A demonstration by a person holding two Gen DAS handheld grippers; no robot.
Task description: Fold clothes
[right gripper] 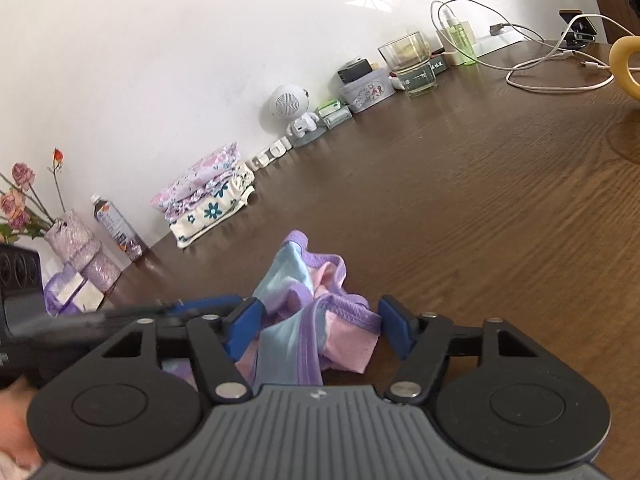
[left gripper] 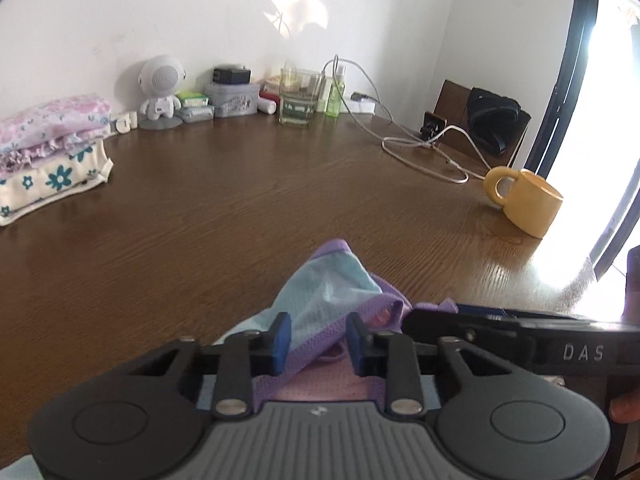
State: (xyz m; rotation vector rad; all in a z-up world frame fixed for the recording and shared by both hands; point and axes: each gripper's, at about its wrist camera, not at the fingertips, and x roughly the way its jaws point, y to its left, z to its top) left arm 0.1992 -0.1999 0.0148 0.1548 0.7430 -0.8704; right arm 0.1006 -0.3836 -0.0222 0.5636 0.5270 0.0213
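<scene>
One crumpled garment [right gripper: 308, 312] lies between two parted hand-held grippers, three folded aside.

On your table [left gripper: 280, 184], a yellow mug [left gripper: 528, 204] sits near the right edge, a white cable [left gripper: 420, 144] coiled just behind it. Along the back edge you have a round white speaker figure [left gripper: 160, 92], a grey tin [left gripper: 232, 98], a glass [left gripper: 298, 98] and a green spray bottle [left gripper: 334, 96]. A vase of roses [right gripper: 76, 240] and a drink bottle [right gripper: 118, 228] stand at the far left.
</scene>
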